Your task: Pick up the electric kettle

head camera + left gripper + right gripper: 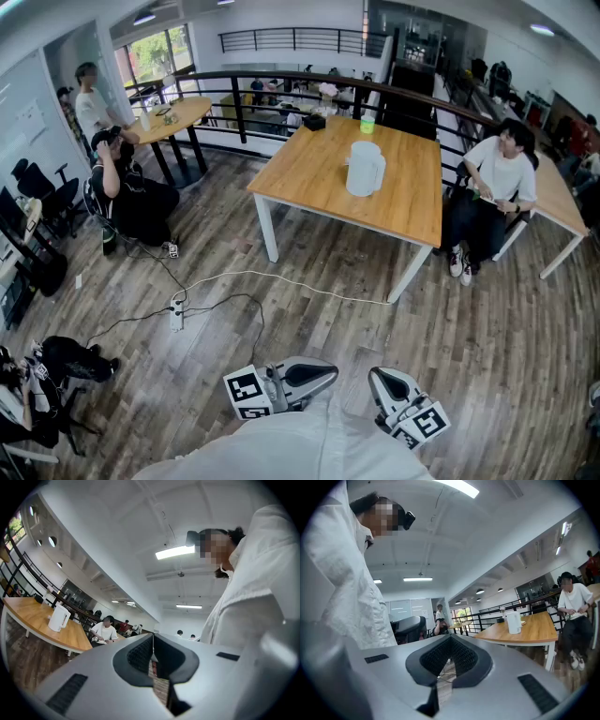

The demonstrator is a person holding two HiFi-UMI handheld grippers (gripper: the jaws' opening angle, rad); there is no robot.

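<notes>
The white electric kettle (pixel 365 169) stands upright on a large wooden table (pixel 412 202) across the room. It also shows small and far off as the kettle (pixel 59 618) in the left gripper view and the kettle (pixel 513 622) in the right gripper view. Both grippers are held close to the person's body at the bottom of the head view, well short of the table. My left gripper (pixel 330 373) has its jaws together at the tips (pixel 152 637), with nothing between them. My right gripper (pixel 377 377) is likewise shut and empty (pixel 451 638).
A green cup (pixel 367 124) and a black object (pixel 314 121) sit at the table's far end. A person (pixel 502 178) sits at its right side. A power strip with cables (pixel 176 314) lies on the wood floor. Another person (pixel 127 192) crouches at left near a round table (pixel 173 117).
</notes>
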